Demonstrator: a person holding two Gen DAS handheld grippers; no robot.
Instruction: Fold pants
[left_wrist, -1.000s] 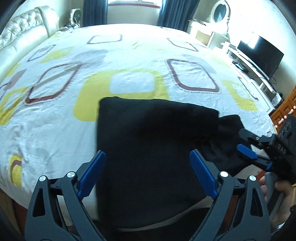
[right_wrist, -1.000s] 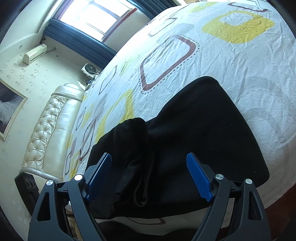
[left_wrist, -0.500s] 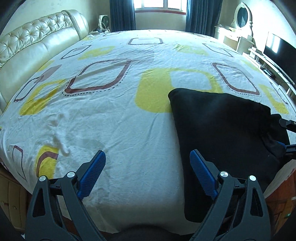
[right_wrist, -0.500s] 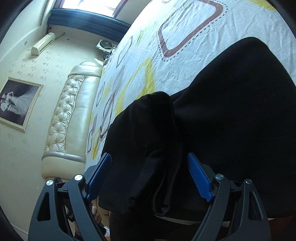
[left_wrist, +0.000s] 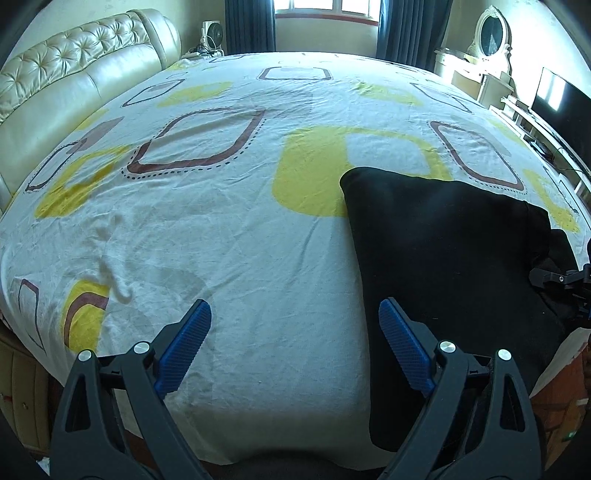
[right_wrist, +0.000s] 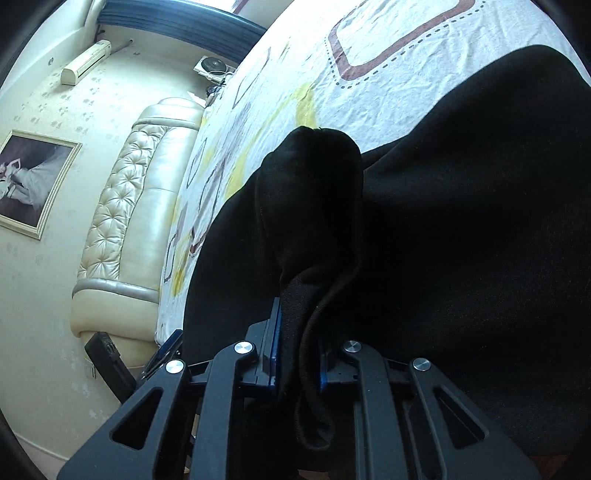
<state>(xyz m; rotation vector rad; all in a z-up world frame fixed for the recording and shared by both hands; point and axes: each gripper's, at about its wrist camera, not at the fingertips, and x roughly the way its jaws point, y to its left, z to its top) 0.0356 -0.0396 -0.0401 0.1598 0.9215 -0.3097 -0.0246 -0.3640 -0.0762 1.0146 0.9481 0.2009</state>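
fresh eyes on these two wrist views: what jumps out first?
The black pants stand out first, a dark slab on the right of the patterned bedsheet with its yellow and brown squares. In the right wrist view, the right gripper has just closed on a bunched fold of them. The left gripper hangs open over bare sheet beside the pants' left edge.

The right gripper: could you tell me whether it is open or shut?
Shut on the black pants: the right gripper has just closed, and a bunched fold sits pinched between its blue pads.
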